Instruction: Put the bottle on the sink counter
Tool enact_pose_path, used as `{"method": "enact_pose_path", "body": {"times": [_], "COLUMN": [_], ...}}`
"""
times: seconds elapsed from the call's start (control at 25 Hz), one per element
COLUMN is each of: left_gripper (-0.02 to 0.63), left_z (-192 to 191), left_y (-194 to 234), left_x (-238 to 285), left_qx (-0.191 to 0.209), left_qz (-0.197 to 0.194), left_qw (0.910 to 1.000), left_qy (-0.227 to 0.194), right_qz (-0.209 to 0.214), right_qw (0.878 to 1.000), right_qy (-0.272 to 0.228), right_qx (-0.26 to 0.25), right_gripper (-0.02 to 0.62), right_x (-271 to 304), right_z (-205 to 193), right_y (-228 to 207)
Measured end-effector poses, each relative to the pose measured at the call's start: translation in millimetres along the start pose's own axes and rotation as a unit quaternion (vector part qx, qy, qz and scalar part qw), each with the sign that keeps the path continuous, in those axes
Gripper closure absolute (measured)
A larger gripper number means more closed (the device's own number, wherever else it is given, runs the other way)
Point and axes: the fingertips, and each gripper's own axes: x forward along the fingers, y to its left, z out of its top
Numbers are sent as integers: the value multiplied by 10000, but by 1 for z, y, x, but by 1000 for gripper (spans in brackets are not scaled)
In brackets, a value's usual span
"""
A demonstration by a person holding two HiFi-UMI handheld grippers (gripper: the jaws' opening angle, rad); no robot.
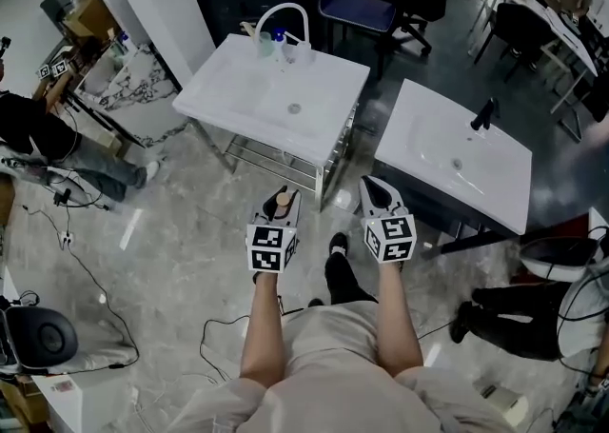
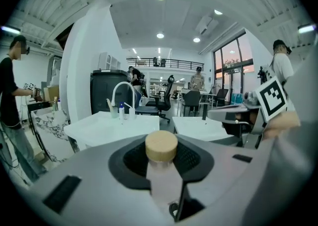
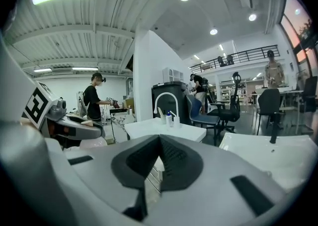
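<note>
- Left gripper (image 1: 283, 195) was clenched on the bottle (image 2: 161, 146), its tan cap standing up between the pads.
- Right gripper (image 1: 379, 189) held nothing, its jaws pressed together.
- Bottle was over the grey floor (image 1: 171, 231), well apart from the white sink counter (image 1: 238, 88) ahead.

Two claws: left claw (image 1: 283, 205), right claw (image 1: 377, 189). One cork-capped bottle (image 2: 161, 163). Two white sinks: left sink (image 1: 238, 88), right sink (image 1: 419, 141). Two taps: white arched tap (image 1: 283, 10), black tap (image 1: 485, 114). Three small containers (image 1: 278, 39) by the white arched tap.
</note>
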Motion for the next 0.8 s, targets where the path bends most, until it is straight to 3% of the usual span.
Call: {"method": "enact_pose_path", "body": {"times": [0.8], "left_gripper": [495], "left_z": [69], "left_y": [56], "left_x": [124], "left_qx": [-230], "left_qz": [265], "left_qw": [9994], "left_qy": [-16], "right_qz": [252], "right_qw": [9993], "right_qy": [-186], "right_qx": [221], "right_gripper": [591], "right_x": [135], "right_z": [50], "right_y": [-85]}}
